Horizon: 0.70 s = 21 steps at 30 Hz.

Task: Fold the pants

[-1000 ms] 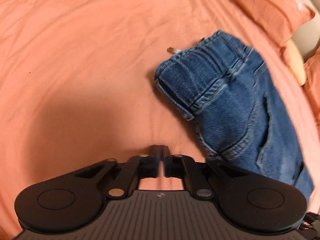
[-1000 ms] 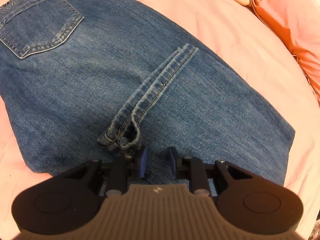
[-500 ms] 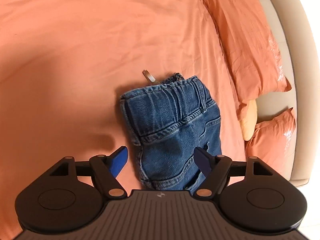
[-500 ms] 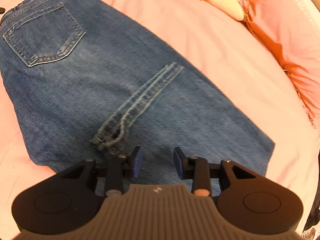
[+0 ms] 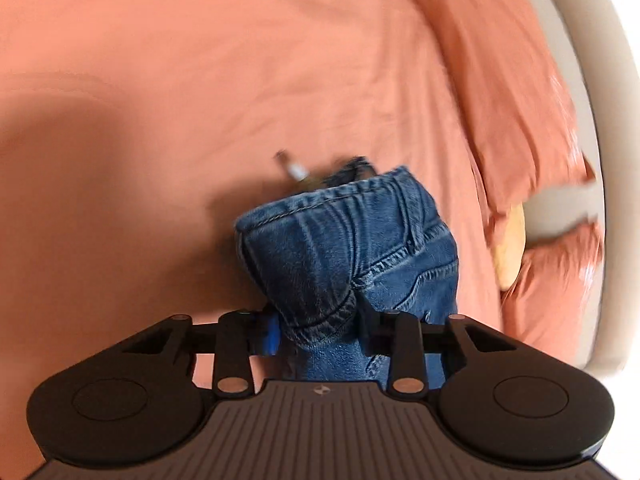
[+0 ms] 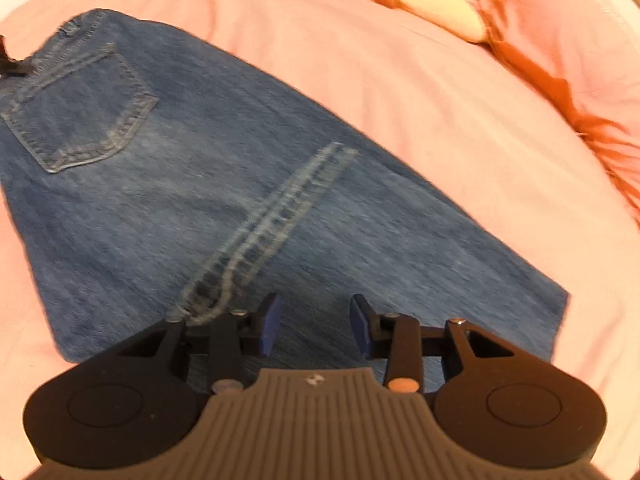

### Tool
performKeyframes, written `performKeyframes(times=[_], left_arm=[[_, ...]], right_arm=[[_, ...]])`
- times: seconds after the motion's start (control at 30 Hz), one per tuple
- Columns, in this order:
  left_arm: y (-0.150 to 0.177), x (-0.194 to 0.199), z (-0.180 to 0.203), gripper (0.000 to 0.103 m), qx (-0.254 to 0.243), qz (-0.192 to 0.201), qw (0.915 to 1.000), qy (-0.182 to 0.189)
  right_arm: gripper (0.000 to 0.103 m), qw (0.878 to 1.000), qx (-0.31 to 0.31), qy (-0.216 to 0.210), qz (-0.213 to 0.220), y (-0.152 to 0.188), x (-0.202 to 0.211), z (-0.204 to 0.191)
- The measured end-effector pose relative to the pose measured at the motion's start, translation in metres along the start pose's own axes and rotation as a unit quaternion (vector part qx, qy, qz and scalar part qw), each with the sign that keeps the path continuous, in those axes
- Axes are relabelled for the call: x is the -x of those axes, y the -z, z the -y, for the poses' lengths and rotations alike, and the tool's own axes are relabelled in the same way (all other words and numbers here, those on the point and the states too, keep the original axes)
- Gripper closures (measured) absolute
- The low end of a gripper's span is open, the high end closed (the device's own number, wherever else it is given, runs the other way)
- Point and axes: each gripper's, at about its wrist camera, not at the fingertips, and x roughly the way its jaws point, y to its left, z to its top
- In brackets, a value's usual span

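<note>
1. One pair of blue jeans [image 6: 248,184] lies folded on one pink bed sheet [image 5: 200,80].
2. The left gripper [image 5: 318,330] is closing its two fingers on a bunched edge of the jeans near the waistband.
3. The right gripper [image 6: 314,326] hangs over the jeans, its two fingers apart and closing, holding nothing.
4. Two orange pillows [image 5: 516,92] lie beside the jeans.

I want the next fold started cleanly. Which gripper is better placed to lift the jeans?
Probably left: the left gripper is closing around the jeans. The right gripper has nothing between its fingers.
</note>
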Motion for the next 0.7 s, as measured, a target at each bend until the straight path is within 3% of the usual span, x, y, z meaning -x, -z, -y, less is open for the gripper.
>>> performKeyframes(times=[0.07, 0.17, 0.23, 0.33, 0.4, 0.53, 0.7], left_arm=[[0.000, 0.002, 0.003, 0.069, -0.037, 0.002, 0.9993, -0.005], [-0.001, 0.003, -0.003, 0.070, -0.056, 0.001, 0.9984, 0.002], [0.002, 0.003, -0.002, 0.071, -0.087, 0.007, 0.9962, -0.005], [0.009, 0.007, 0.013, 0.072, -0.134, 0.024, 0.9904, -0.024], [0.010, 0.015, 0.025, 0.073, -0.138, 0.037, 0.9897, -0.012], [0.019, 0.040, 0.063, 0.074, -0.181, 0.059, 0.9815, 0.022], [0.045, 0.076, 0.130, 0.075, -0.261, 0.088, 0.9593, 0.060]], right_arm=[[0.081, 0.999, 0.016, -0.029, 0.001, -0.001, -0.004, -0.006], [0.094, 0.997, 0.037, -0.067, 0.011, -0.002, -0.007, -0.016], [0.100, 0.996, 0.049, -0.078, -0.004, 0.001, -0.016, -0.021], [0.103, 0.990, 0.118, -0.065, -0.030, 0.008, -0.031, -0.040], [0.103, 0.987, 0.146, -0.051, -0.037, 0.006, -0.033, -0.050], [0.103, 0.990, 0.123, -0.056, -0.037, 0.004, -0.033, -0.047], [0.103, 0.996, 0.066, -0.060, -0.019, 0.009, -0.028, -0.036]])
